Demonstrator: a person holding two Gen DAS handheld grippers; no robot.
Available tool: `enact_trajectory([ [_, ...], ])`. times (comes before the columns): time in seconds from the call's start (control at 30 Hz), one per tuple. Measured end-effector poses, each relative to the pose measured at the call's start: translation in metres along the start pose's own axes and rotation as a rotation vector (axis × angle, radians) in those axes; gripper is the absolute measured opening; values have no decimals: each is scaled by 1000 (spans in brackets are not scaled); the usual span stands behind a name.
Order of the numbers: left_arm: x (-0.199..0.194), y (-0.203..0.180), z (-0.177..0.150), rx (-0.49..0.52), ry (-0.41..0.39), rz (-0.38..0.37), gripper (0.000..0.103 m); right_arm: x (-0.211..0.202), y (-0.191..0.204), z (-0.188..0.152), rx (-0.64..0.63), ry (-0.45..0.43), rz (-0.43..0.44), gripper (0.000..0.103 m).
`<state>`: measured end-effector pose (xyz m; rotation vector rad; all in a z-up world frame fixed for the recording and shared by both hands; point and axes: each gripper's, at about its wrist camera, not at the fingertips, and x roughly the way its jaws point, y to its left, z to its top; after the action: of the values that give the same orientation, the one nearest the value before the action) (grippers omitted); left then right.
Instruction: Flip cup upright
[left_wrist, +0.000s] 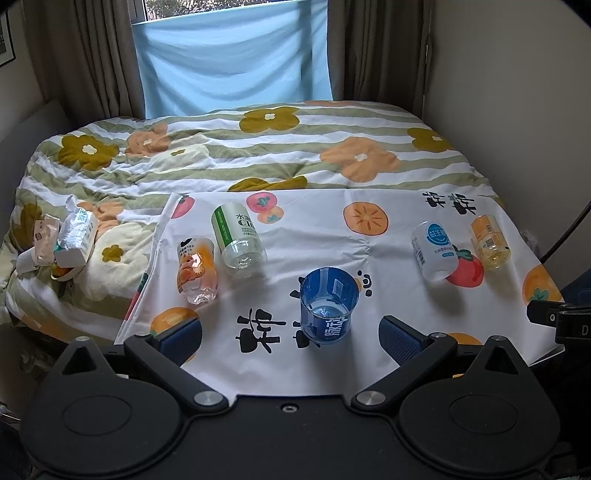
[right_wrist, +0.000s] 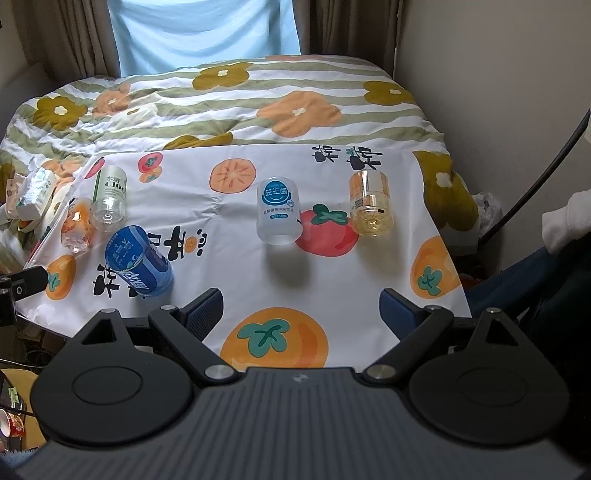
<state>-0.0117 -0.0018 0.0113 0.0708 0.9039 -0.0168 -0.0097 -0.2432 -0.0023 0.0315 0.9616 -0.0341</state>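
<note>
Several cut-bottle cups are on a white fruit-print cloth (left_wrist: 317, 236). A blue cup (left_wrist: 328, 309) stands upright with its mouth up, just ahead of my open, empty left gripper (left_wrist: 290, 332); it also shows in the right wrist view (right_wrist: 138, 260). A green-and-white cup (left_wrist: 238, 236), an orange-print clear cup (left_wrist: 195, 271), a white cup with a blue logo (left_wrist: 432, 251) and a yellow cup (left_wrist: 489, 242) lie or stand base toward me. My right gripper (right_wrist: 301, 308) is open and empty, short of the white cup (right_wrist: 279, 212) and the yellow cup (right_wrist: 370, 203).
The cloth lies on a bed with a flowered quilt (left_wrist: 258, 147). Tissue packs and wrappers (left_wrist: 70, 236) sit at the left of the bed. Curtains and a blue sheet (left_wrist: 232, 59) hang behind. A wall (left_wrist: 517, 92) and a dark cable (right_wrist: 546, 166) are at the right.
</note>
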Motion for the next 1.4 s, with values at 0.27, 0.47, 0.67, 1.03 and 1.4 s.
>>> enact_trajectory([
  [0.27, 0, 1, 1, 2, -2, -2, 103, 2, -1, -1, 6, 0, -1, 103],
  [0.47, 1, 2, 2, 4, -1, -2, 103, 2, -1, 0, 7, 2, -1, 103],
  [0.67, 2, 2, 3, 5, 0, -1, 103, 3, -2, -1, 9, 2, 0, 103],
  [1.03, 0, 6, -2, -9, -1, -1, 103, 3, -2, -1, 10, 0, -1, 103],
  [1.4, 1, 6, -1, -6, -7, 2, 103, 3, -3, -1, 12, -1, -1, 103],
])
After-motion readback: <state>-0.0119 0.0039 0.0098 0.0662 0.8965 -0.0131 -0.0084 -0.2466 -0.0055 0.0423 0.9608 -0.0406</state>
